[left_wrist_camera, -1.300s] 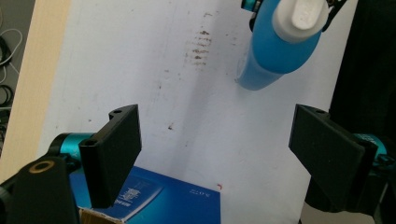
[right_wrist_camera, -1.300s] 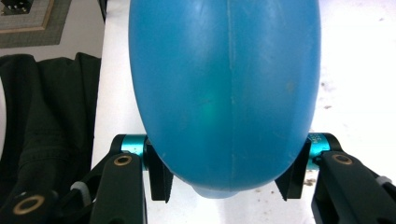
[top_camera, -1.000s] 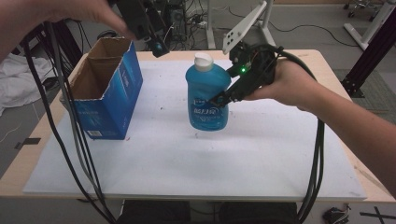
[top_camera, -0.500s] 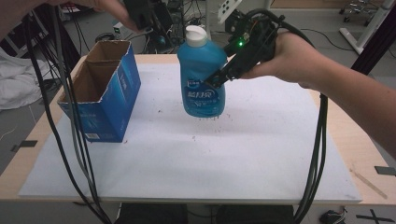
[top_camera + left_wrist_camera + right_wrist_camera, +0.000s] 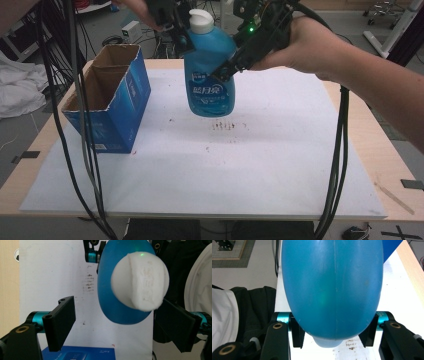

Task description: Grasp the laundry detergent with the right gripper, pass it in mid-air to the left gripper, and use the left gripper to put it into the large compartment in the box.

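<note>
One blue bottle (image 5: 210, 75), white-capped, hangs clamped in the right tongs (image 5: 223, 73).

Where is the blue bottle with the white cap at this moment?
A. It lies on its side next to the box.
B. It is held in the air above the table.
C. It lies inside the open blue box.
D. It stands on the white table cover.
B: the right gripper clamps the blue bottle, whose base hangs clear above the white table cover, beside the blue box.

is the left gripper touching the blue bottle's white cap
Apart. The left gripper view shows the left gripper open, with clear gaps between both jaws and the white cap of the blue bottle.
</note>
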A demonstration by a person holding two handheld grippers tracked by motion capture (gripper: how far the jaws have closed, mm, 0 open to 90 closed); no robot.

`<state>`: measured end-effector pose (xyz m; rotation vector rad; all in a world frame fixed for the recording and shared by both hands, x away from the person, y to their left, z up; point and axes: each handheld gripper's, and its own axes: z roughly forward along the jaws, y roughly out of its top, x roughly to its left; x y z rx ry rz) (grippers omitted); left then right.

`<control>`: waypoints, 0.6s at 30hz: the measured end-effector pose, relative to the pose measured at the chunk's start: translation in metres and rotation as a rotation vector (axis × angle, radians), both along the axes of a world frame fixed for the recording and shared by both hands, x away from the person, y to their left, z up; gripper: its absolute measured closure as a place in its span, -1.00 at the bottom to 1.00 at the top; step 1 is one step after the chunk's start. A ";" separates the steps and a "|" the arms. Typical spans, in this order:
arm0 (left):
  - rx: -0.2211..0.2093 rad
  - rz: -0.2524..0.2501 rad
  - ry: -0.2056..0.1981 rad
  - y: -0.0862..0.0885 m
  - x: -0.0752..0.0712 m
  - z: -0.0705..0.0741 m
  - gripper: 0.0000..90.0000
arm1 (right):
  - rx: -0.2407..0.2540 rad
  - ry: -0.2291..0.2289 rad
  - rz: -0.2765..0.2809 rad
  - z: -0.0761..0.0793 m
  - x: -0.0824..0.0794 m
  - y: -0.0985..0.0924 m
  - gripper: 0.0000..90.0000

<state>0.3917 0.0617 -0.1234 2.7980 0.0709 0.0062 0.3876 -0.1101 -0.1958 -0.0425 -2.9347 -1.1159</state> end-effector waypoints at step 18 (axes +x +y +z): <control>0.023 -0.034 -0.004 -0.020 0.000 -0.004 -0.62 | -0.017 0.008 -0.011 0.003 0.000 0.001 0.07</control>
